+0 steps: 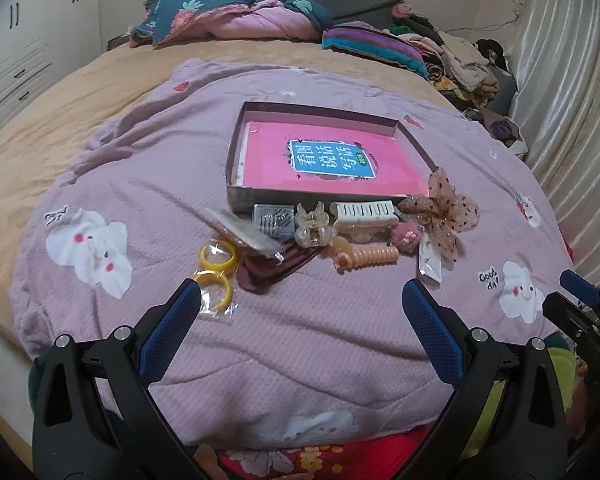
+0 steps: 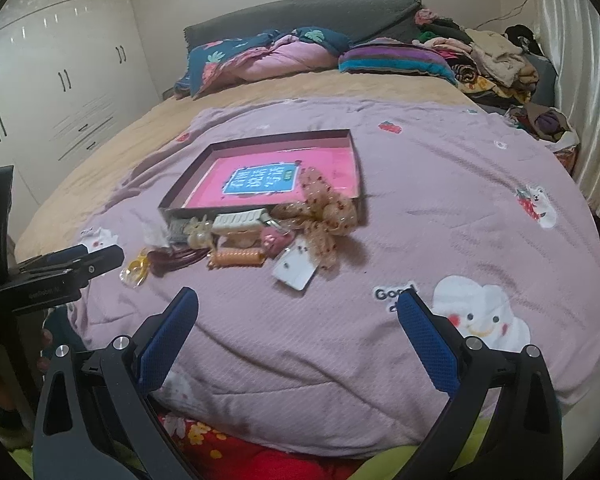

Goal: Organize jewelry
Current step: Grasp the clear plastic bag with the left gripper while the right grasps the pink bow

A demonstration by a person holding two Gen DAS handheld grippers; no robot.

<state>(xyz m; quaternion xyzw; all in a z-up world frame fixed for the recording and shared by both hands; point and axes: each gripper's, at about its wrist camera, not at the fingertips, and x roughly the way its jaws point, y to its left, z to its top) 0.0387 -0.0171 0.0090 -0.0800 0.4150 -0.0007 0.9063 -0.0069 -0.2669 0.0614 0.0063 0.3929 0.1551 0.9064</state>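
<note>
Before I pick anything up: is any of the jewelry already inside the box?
No: the box holds only a pink book; the clips, yellow rings and bow lie outside on the blanket.

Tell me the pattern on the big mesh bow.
Tan mesh bow with dark red dots, clearest in left wrist view.

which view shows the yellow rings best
Left wrist view: the yellow rings lie close, just ahead of the left claw, sharp and in clear wrapping. In the right wrist view they are a small blurred yellow patch at the pile's left edge.
</note>
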